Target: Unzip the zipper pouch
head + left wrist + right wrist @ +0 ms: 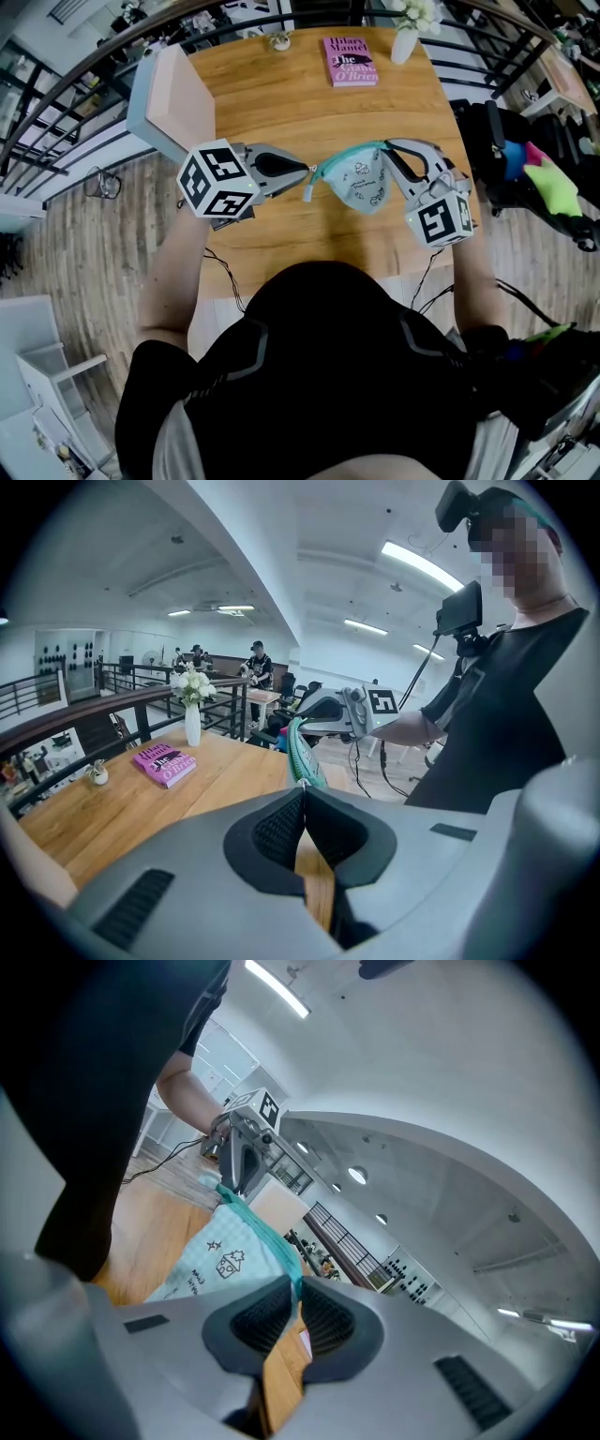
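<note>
A pale blue zipper pouch [361,183] with small drawings and a teal zipper band [349,156] hangs stretched between my two grippers above the wooden table [281,234]. My left gripper [306,172] is shut on the zipper pull at the pouch's left end. In the left gripper view the jaws [302,791] meet on a small metal piece, and the pouch [306,757] runs edge-on away from them. My right gripper [387,148] is shut on the pouch's right top corner. In the right gripper view the pads [296,1290] pinch the teal edge of the pouch [225,1260].
A pink book [350,61], a white vase [405,42] with flowers and a small pot [279,40] stand at the table's far edge. A pale box-like thing [173,103] stands at the left side. Dark bags with green and pink items [548,183] lie to the right.
</note>
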The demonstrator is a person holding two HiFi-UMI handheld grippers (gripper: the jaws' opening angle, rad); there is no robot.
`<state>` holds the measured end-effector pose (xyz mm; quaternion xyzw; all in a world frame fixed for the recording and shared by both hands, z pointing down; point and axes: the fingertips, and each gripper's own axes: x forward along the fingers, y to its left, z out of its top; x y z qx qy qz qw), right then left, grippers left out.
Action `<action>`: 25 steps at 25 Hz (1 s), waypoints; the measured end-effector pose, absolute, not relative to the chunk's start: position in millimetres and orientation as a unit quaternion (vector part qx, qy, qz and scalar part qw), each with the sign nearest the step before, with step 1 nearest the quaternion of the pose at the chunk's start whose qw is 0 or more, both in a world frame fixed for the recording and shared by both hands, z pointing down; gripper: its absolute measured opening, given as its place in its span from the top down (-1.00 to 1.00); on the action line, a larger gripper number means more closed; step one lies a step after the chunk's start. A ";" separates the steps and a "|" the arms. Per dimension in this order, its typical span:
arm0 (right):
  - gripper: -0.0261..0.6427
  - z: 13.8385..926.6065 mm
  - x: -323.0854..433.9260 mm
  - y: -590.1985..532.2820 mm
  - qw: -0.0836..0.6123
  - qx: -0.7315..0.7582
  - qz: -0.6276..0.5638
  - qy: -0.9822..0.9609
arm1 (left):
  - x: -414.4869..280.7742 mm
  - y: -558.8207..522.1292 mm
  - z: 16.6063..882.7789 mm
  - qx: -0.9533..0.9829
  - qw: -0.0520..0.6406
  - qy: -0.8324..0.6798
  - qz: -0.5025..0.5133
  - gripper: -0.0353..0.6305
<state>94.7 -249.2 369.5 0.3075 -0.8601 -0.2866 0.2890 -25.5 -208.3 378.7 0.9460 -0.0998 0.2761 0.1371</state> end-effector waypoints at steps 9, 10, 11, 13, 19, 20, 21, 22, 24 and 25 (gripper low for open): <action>0.79 377.1 103.1 -259.5 0.287 0.318 -0.267 -0.863 | -36.9 -208.4 382.6 0.943 0.146 -0.120 0.275 0.81; 0.79 378.0 103.7 -260.4 0.284 0.319 -0.262 -0.865 | -39.0 -208.1 383.0 0.942 0.148 -0.122 0.274 0.81; 0.79 379.2 103.3 -260.8 0.283 0.318 -0.257 -0.868 | -40.8 -208.0 383.3 0.942 0.150 -0.124 0.273 0.81; 0.79 383.8 100.6 -261.5 0.285 0.313 -0.247 -0.872 | -43.5 -208.4 384.9 0.941 0.154 -0.128 0.272 0.81; 0.79 404.5 94.6 -265.3 0.291 0.300 -0.201 -0.886 | -51.0 -216.0 402.6 0.932 0.175 -0.170 0.267 0.81; 0.79 409.1 92.9 -267.0 0.290 0.298 -0.189 -0.889 | -53.1 -218.4 406.8 0.930 0.181 -0.181 0.263 0.80; 0.79 413.8 91.3 -268.9 0.290 0.297 -0.176 -0.893 | -55.2 -220.7 412.0 0.928 0.187 -0.192 0.258 0.80; 0.79 418.8 89.7 -270.6 0.289 0.295 -0.164 -0.896 | -57.1 -222.8 418.1 0.926 0.195 -0.201 0.254 0.80; 0.79 430.6 85.9 -273.5 0.289 0.292 -0.137 -0.901 | -60.9 -224.5 432.0 0.920 0.211 -0.214 0.252 0.80; 0.79 437.3 83.5 -274.9 0.289 0.290 -0.124 -0.904 | -63.3 -225.2 439.1 0.917 0.218 -0.220 0.252 0.80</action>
